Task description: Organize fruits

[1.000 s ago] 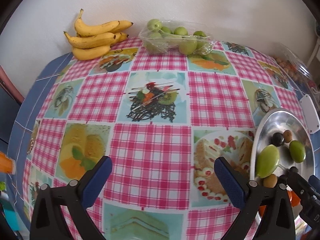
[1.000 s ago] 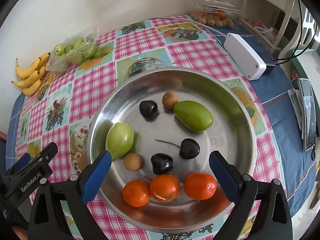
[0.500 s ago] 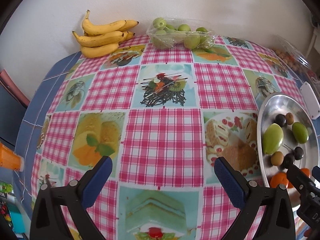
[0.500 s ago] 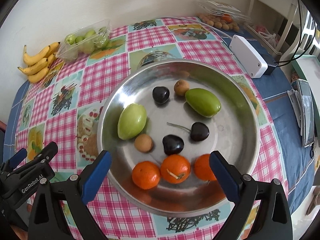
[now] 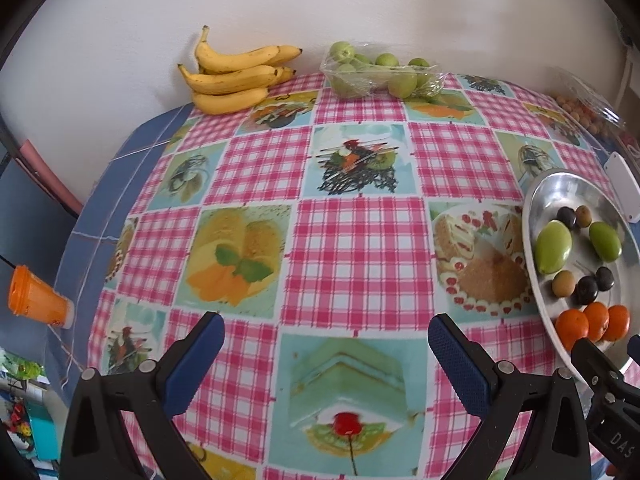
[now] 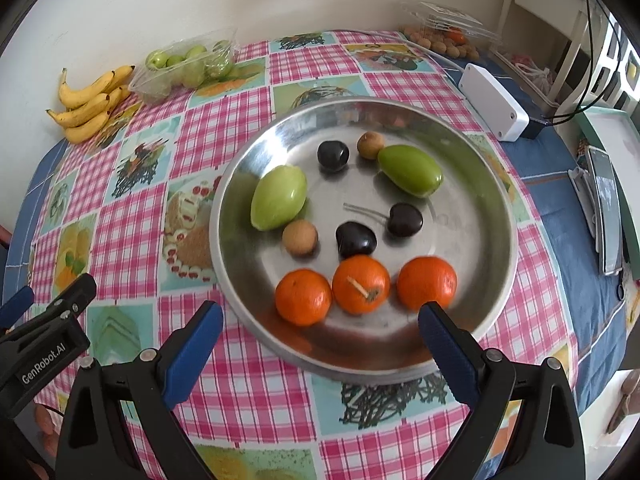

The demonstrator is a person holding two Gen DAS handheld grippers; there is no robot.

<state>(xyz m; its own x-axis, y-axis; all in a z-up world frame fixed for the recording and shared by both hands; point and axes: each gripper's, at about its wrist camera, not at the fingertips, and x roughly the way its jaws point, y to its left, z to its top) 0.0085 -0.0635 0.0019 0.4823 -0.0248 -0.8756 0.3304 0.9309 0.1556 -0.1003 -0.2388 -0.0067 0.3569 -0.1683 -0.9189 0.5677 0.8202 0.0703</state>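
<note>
A round steel plate [image 6: 472, 184] [image 5: 560, 184] sits on the checked tablecloth. It holds three oranges [image 6: 360, 284], two green mangoes [image 6: 278, 198], three dark cherries [image 6: 405, 219] and two small brown fruits [image 6: 300, 237]. My right gripper [image 6: 320, 338] hovers open over the plate's near rim, nothing between its fingers. My left gripper [image 5: 326, 340] is open above bare cloth, left of the plate. Bananas [image 5: 234, 76] [image 6: 88, 104] and a bag of green fruits [image 5: 380, 72] [image 6: 188, 66] lie by the wall.
A clear box of small brown fruits [image 6: 444, 36] stands at the far right corner. A white power adapter [image 6: 492, 100] with cable lies right of the plate, a phone [image 6: 608, 208] beyond the table edge. An orange cup [image 5: 38, 298] sits off the left edge.
Both grippers have drawn back and up from the table: the plate and far fruits look smaller and farther in each view. Both stay open and hold nothing.
</note>
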